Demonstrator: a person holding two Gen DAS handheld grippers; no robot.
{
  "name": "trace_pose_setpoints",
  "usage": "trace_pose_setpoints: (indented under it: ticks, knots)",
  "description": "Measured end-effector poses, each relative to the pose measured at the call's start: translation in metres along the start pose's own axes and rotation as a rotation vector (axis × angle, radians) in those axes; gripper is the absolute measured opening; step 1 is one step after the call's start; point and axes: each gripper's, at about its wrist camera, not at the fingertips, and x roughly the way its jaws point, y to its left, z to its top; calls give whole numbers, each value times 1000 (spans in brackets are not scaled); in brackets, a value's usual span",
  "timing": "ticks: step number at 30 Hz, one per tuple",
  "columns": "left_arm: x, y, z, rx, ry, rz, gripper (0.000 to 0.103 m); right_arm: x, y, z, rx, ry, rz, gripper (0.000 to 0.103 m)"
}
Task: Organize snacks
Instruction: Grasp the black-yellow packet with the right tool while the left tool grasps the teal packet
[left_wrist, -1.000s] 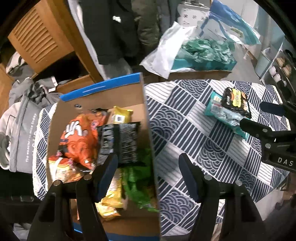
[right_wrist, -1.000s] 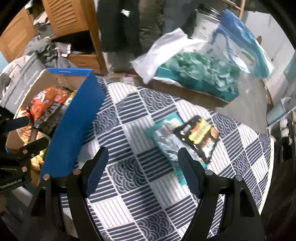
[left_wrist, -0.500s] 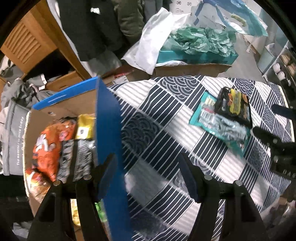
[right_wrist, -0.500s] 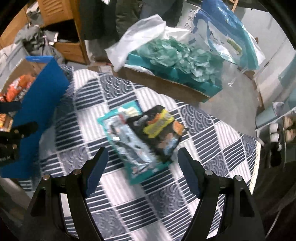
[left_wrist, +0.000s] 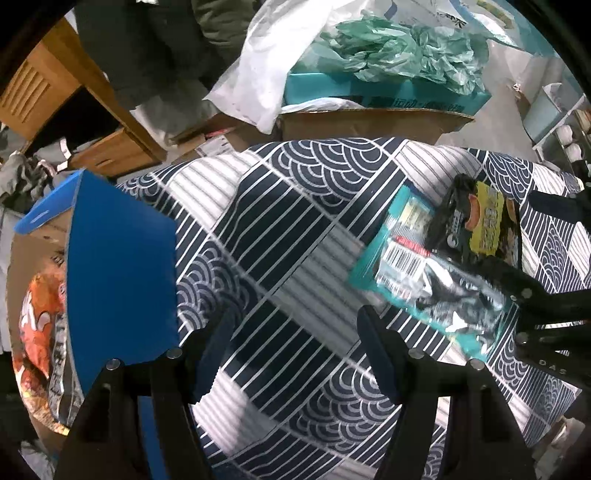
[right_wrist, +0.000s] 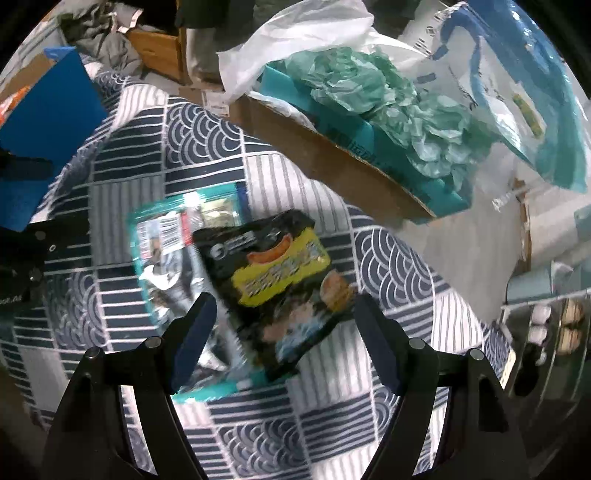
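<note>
Two snack packs lie on the patterned tablecloth. A black pack with a yellow label rests partly on a teal and silver pack. My right gripper hovers open above the black pack, nothing between its fingers. My left gripper is open over bare cloth, between the blue-sided cardboard box and the teal pack. The black pack lies beyond it. An orange snack bag shows inside the box. The right gripper's arm enters at the right edge of the left wrist view.
Past the table's far edge sits a cardboard box holding green tissue paper and a white plastic bag. Wooden furniture and clothes stand at the back left. A shelf with small items is at the right.
Both grippers moved right, away from the box, and sank toward the table. The two packs came from the right side to beneath the right gripper. The box slid to the left edge.
</note>
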Motion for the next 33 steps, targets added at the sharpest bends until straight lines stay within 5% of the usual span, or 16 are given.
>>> trace_pose_setpoints:
  ticks: [17,33]
  knots:
    - [23,3,-1,-13,84,-65,71,27,-19,-2,162,38,149,78]
    - [9,11,-40,56,97,-74,71,7,25,-86,490,211,258,78]
